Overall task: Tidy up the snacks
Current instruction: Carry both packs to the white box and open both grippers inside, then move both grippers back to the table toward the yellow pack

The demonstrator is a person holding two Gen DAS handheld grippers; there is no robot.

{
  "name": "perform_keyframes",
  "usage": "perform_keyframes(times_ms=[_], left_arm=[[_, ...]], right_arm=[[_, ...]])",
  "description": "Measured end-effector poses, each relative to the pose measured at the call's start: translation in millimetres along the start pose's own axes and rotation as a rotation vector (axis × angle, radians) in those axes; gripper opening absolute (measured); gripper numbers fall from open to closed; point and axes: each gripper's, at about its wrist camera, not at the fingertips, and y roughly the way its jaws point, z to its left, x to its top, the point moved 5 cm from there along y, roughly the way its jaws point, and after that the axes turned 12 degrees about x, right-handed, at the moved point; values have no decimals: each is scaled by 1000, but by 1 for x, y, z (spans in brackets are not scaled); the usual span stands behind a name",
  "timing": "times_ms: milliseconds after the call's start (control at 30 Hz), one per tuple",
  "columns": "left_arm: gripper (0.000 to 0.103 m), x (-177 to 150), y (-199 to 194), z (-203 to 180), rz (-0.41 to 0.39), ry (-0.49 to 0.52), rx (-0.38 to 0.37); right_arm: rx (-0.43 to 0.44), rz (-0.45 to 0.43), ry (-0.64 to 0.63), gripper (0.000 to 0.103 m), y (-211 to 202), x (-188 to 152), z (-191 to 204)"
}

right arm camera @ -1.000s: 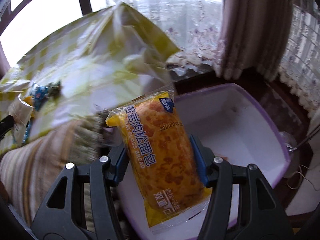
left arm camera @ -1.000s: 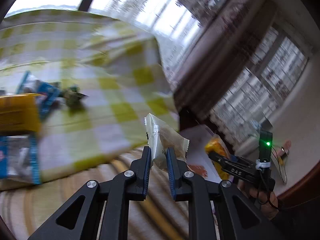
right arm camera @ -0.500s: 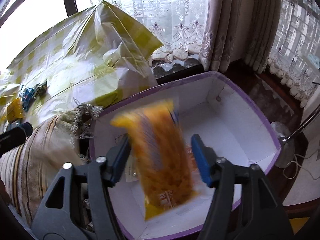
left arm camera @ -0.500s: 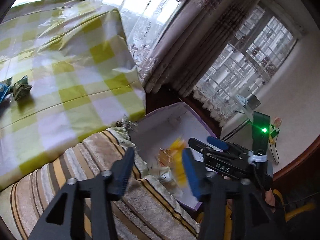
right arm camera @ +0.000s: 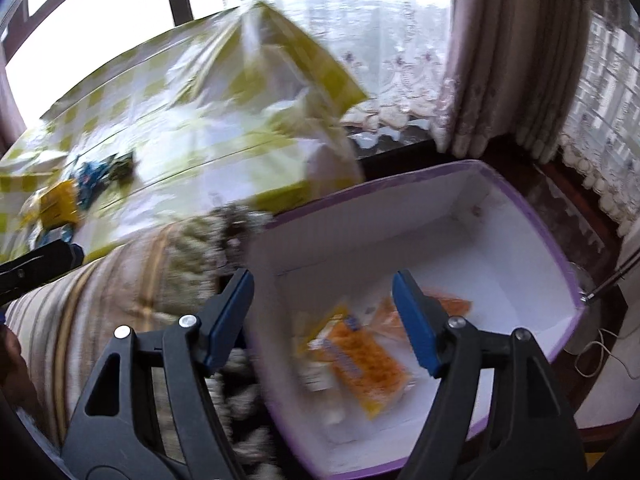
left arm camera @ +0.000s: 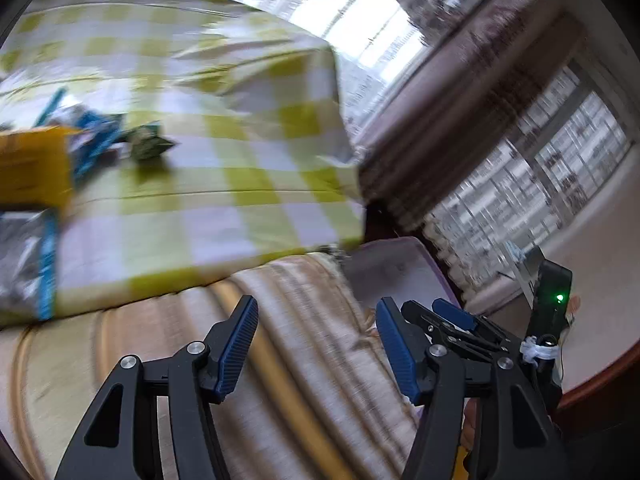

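My left gripper (left arm camera: 316,304) hangs over a striped cushion (left arm camera: 280,380); its jaws are opening and nothing is between them. Beyond it, loose snacks lie on the yellow-checked cloth (left arm camera: 208,208): a yellow packet (left arm camera: 32,168), blue packets (left arm camera: 96,140), a small dark green one (left arm camera: 148,146) and a silver-blue one (left arm camera: 24,264). My right gripper (right arm camera: 324,276) stands open and holds nothing, above the near corner of a white box with a purple rim (right arm camera: 460,216). An orange bread packet (right arm camera: 360,360) lies on the box floor, with another orange packet (right arm camera: 444,304) behind it.
The box stands on dark floor at the cushion's right end, below lace curtains (right arm camera: 500,60) and a window. A cable (right arm camera: 604,356) lies on the floor to the box's right. In the left wrist view the right gripper (left arm camera: 452,314) shows beside the box (left arm camera: 392,264).
My left gripper let go of a clear-wrapped snack, swung over the box and back toward the cloth. My right gripper opened and the orange bread packet fell into the box.
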Motion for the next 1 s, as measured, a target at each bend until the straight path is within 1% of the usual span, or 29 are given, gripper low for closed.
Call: perform_keyframes(times_ms=[267,467,633,733,867,933,967,1000], left_arm=[[62,-14,-44,72,-83,-137,125],[62,-23,-80,131,-154,-265,211],[62,-27,-100,182,-185,-413,228],[62,-22,-107,204,-210,-458,272],[62,-11,-103,228,-199,-512,315],[62,-2,-99,237,-184,-515,352],[62,1,-97,242,-174,-515,362],[62,3,-94,247,-148,-513,362]], right_arm=[[108,39,-100,76,15,-2,73],[144,30,-180,77,16,3,119],[167,46,-246,78,30,5,151],[177,60,-291,78,40,5,169],[191,66,-349,78,50,9,192],[199,64,-379,78,55,12,205],[204,64,-390,78,58,14,210],[212,64,-409,78,61,16,218]])
